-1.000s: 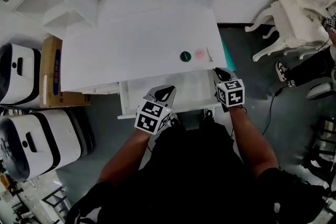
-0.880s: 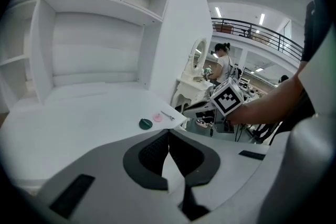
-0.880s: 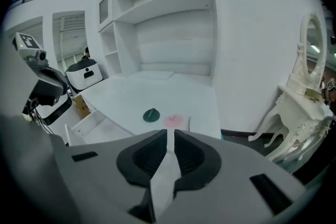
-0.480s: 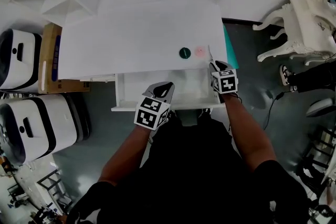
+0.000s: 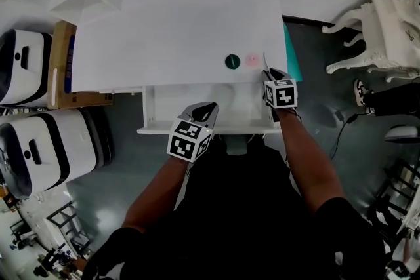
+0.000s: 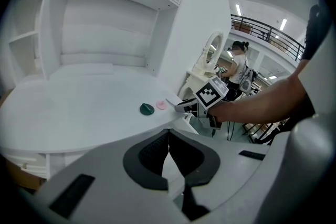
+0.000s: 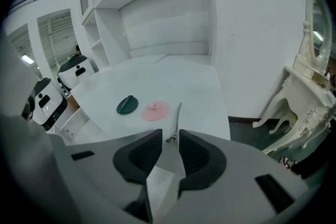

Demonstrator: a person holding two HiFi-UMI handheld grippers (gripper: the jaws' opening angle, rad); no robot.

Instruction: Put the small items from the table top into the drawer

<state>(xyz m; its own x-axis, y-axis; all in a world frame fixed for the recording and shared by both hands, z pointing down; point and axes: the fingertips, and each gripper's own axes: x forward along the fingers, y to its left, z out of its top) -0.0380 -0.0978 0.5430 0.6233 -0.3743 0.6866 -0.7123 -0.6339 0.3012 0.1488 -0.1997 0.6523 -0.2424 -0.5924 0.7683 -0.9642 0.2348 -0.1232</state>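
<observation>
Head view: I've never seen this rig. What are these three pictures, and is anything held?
A person holds a two-jaw tool in each hand. One camera looks down from their head; one rides on each tool, looking along its jaws. The white table top holds a green disc, a pink disc and a thin clip; the drawer below is open. The left tool is shut, empty. On the right tool the jaws have just been opening, the clip just ahead, ungripped.

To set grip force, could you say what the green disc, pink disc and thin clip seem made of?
Green disc: probably plastic, matte, even colour.
Pink disc: likely plastic or silicone, matte, raised centre knob.
Thin clip: looks metal, a slim grey strip.
</observation>
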